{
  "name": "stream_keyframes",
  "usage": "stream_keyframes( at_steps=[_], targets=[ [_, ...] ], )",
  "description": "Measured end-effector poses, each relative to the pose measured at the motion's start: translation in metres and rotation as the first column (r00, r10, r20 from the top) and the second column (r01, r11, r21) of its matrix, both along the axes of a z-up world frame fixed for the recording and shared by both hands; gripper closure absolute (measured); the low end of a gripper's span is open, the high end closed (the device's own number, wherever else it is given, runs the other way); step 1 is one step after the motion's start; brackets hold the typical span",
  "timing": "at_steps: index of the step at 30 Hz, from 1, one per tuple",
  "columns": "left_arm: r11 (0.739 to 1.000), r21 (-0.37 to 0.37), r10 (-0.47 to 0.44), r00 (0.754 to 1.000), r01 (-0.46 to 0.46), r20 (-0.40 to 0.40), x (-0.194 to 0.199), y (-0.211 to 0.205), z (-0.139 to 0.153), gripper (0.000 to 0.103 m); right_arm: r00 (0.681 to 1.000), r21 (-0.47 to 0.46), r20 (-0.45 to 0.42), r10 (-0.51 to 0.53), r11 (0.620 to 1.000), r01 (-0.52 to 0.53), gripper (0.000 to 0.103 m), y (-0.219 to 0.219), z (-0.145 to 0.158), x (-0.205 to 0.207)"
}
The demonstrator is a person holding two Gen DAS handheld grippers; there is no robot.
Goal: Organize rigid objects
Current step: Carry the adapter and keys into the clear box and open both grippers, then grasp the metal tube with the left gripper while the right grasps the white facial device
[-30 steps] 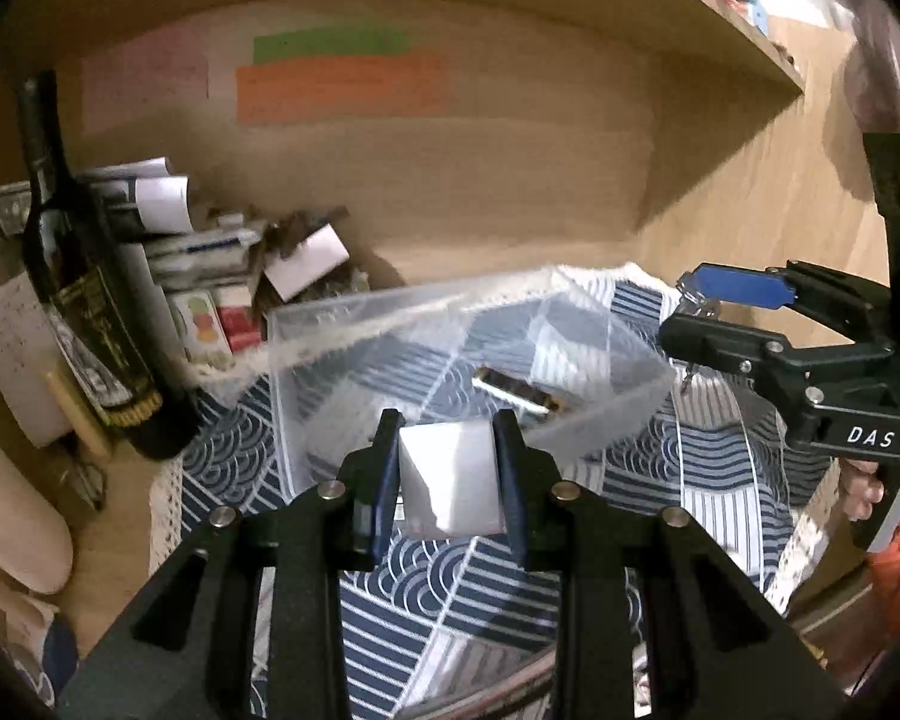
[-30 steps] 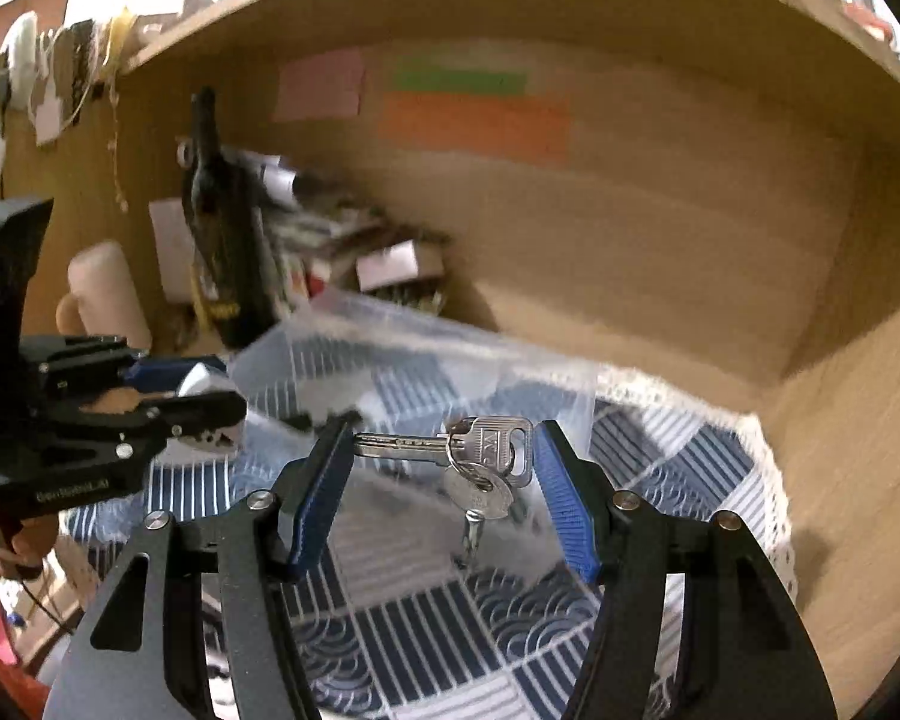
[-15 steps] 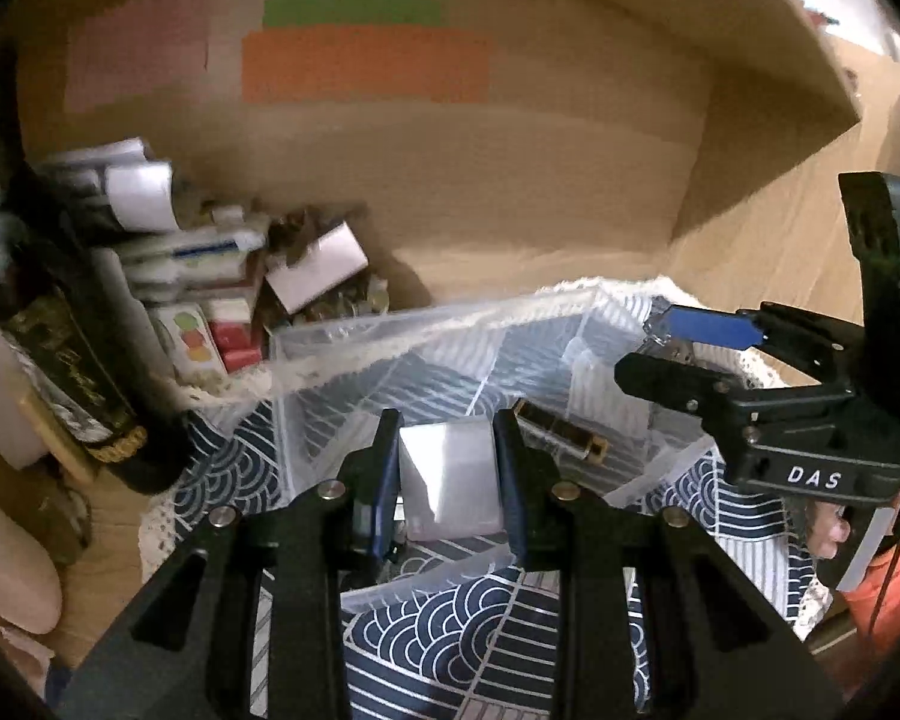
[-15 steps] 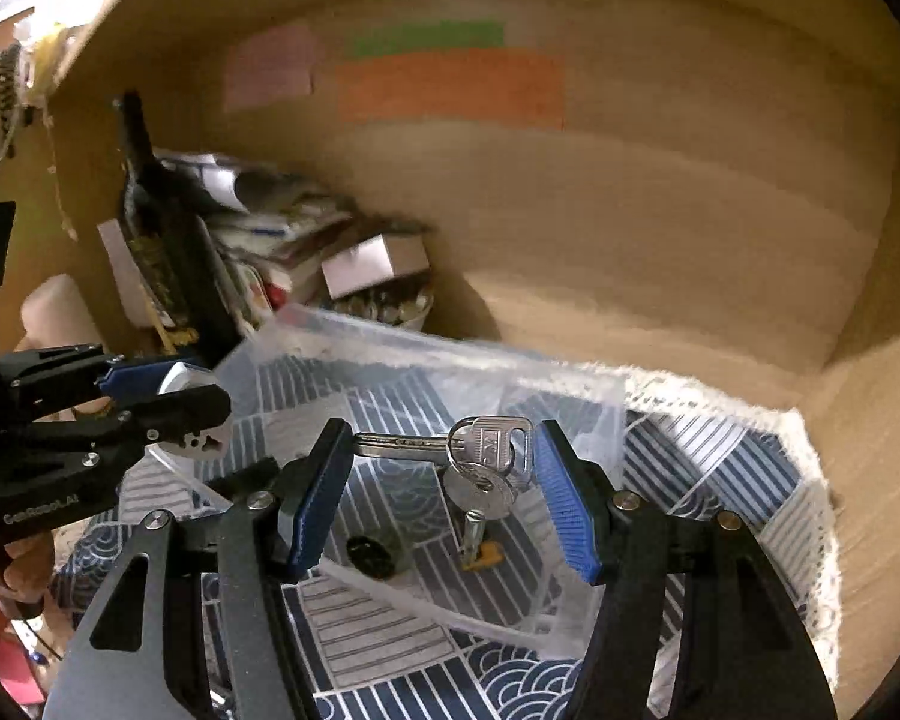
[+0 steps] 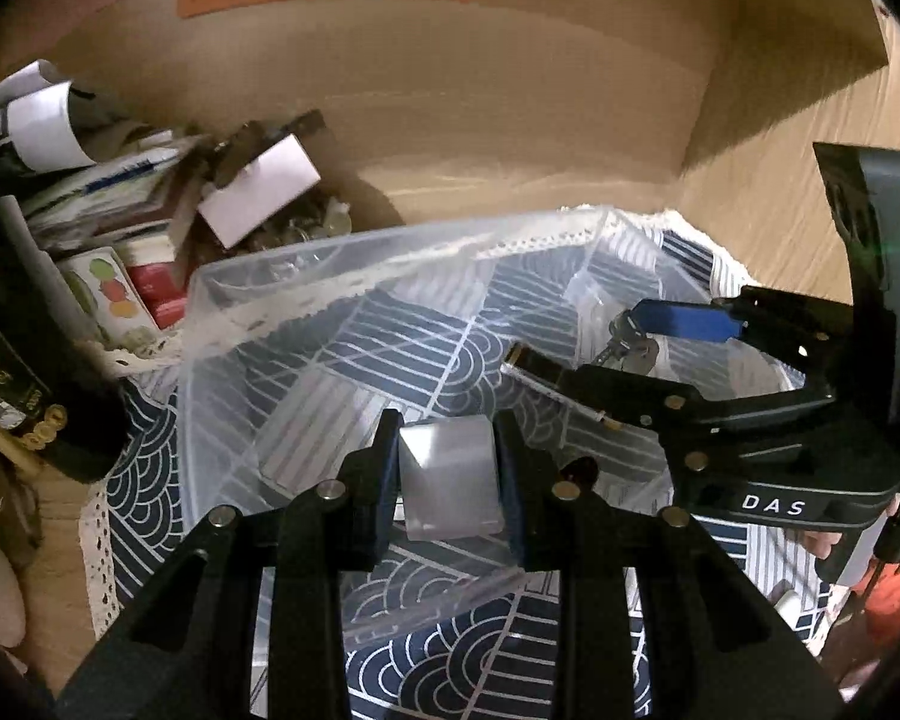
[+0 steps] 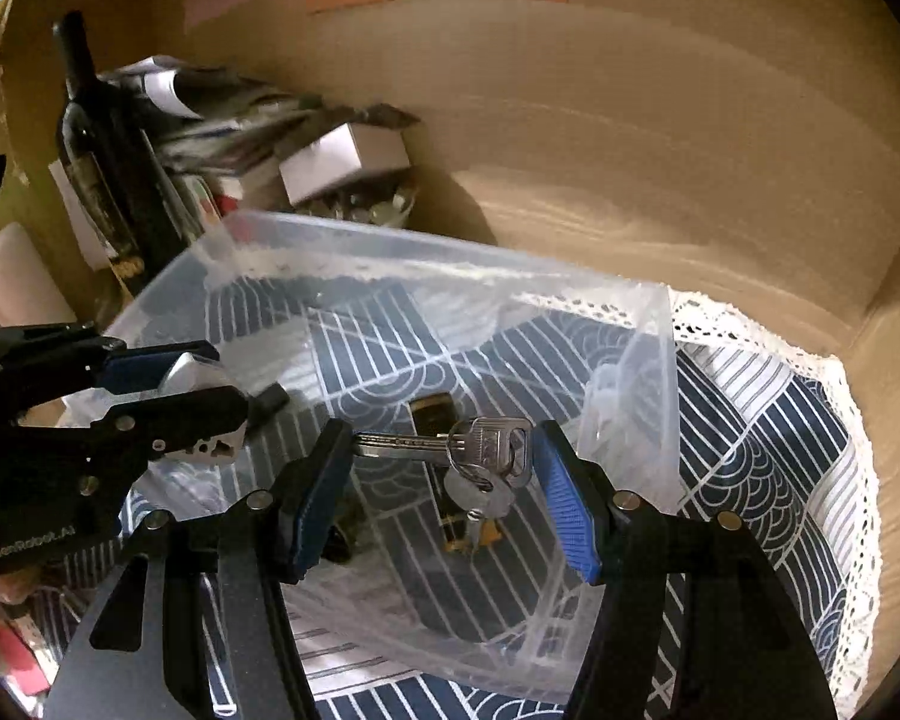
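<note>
My left gripper [image 5: 448, 483] is shut on a pale grey square block [image 5: 450, 480] and holds it over the near part of a clear plastic bin [image 5: 258, 276]. My right gripper [image 6: 441, 468] is shut on a bunch of silver keys [image 6: 480, 459], held across the fingers above the bin [image 6: 660, 372]. In the left wrist view the right gripper [image 5: 648, 348] reaches in from the right. A dark gold-trimmed lighter-like object [image 6: 450, 480] and a small dark round piece [image 5: 579, 468] lie on the bin floor.
The bin sits on a blue-and-white patterned cloth [image 6: 798, 456] inside a wooden shelf nook [image 5: 480, 102]. A dark wine bottle [image 6: 99, 162], papers and small boxes [image 5: 258, 192] crowd the back left corner. The wooden wall rises close on the right.
Both grippers have moved forward and down over the bin, each still holding its object. The bin contents now show below the keys.
</note>
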State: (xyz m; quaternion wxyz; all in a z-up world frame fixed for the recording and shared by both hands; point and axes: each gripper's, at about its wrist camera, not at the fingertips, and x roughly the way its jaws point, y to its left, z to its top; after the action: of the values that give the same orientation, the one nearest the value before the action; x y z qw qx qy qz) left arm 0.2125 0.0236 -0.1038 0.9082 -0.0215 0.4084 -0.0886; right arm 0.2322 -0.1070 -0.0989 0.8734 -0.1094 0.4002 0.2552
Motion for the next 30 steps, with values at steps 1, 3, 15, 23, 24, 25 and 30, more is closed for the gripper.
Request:
stream_keyframes(
  at_steps=[1, 3, 15, 23, 24, 25, 30],
  targets=[
    [1.000, 0.001, 0.001, 1.000, -0.001, -0.004, 0.001, 0.000, -0.001, 0.073, 1.000, -0.003, -0.003, -0.001, 1.000, 0.001, 0.044, 0.000, -0.001, 0.000],
    [1.000, 0.001, 0.005, 1.000, -0.005, -0.002, 0.000, 0.000, 0.001, 0.073, 1.000, -0.006, -0.008, -0.004, 1.000, 0.004, 0.044, 0.000, -0.002, 0.001],
    [0.999, 0.033, 0.007, 0.998, -0.009, 0.057, -0.019, -0.003, 0.023, 0.049, 1.000, -0.001, 0.007, -0.002, 1.000, 0.002, 0.044, -0.002, 0.014, -0.010],
    [0.999, 0.045, 0.011, 0.992, -0.017, 0.128, -0.051, -0.005, 0.052, 0.033, 0.997, 0.034, 0.081, -0.006, 0.999, 0.003, 0.031, -0.017, 0.046, -0.039],
    [0.999, 0.043, 0.012, 0.990, -0.018, 0.140, -0.058, -0.004, 0.057, 0.030, 0.995, 0.038, 0.096, -0.007, 0.999, 0.004, 0.027, -0.020, 0.051, -0.045],
    [0.999, 0.041, 0.012, 0.989, -0.018, 0.147, -0.063, -0.003, 0.060, 0.025, 0.994, 0.041, 0.106, -0.007, 0.999, 0.003, 0.025, -0.022, 0.054, -0.050],
    [0.999, 0.046, 0.017, 0.986, -0.025, 0.167, -0.095, 0.001, 0.068, 0.016, 0.990, 0.049, 0.142, 0.008, 0.999, -0.015, 0.023, -0.036, 0.063, -0.080]
  ],
)
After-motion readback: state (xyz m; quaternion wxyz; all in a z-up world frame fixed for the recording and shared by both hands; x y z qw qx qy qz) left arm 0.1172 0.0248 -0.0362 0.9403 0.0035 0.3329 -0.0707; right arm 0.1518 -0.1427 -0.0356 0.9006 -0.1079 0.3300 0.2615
